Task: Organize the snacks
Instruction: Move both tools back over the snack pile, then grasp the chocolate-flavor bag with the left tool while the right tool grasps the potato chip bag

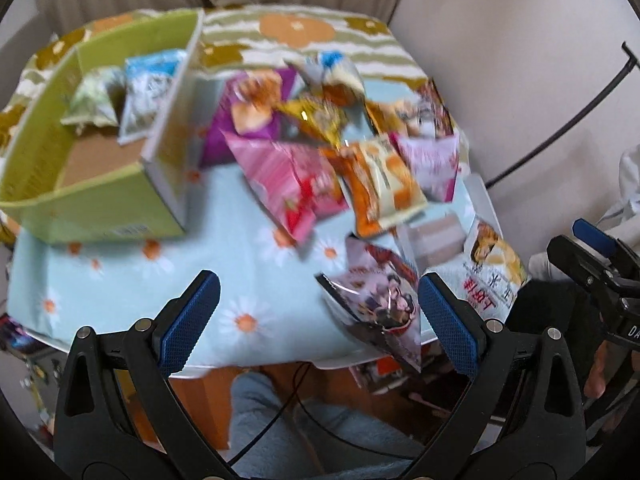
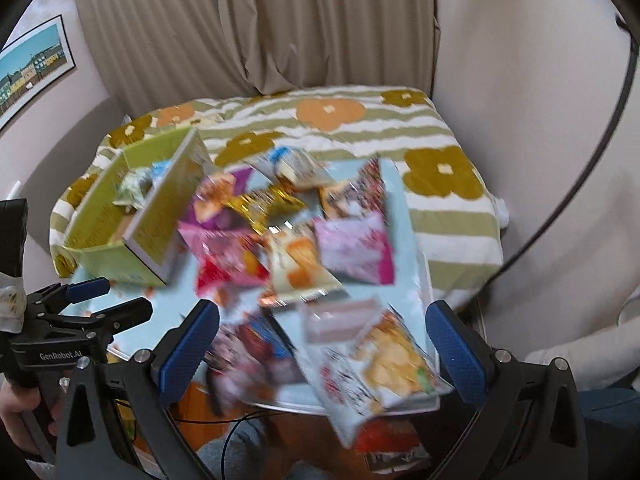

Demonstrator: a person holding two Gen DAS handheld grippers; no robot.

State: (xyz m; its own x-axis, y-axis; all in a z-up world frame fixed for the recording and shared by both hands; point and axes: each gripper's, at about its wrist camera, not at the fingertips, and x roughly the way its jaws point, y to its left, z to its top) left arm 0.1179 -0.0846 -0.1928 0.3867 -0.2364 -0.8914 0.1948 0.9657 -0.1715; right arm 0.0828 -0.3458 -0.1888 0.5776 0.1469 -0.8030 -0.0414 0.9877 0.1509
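Observation:
A heap of snack packs lies on the small table with the light blue daisy cloth [image 1: 224,240]: a pink pack [image 1: 288,176], an orange and white pack [image 1: 380,184], a purple pack [image 1: 248,108] and a gold pack [image 1: 316,116]. A pack with a cartoon print [image 1: 380,300] hangs over the front edge, just inside my left gripper's right finger. My left gripper [image 1: 320,320] is open and holds nothing. My right gripper [image 2: 324,344] is open above a white chips pack [image 2: 380,368]. The green box [image 1: 80,200] at the left holds a pale green pack [image 1: 94,100] and a blue and silver pack [image 1: 148,88].
A bed with a striped floral cover [image 2: 440,208] stands behind the table, curtains beyond it. A person's grey-clad leg [image 1: 272,420] and a black cable are below the table's front edge. The two grippers are side by side near the front edge.

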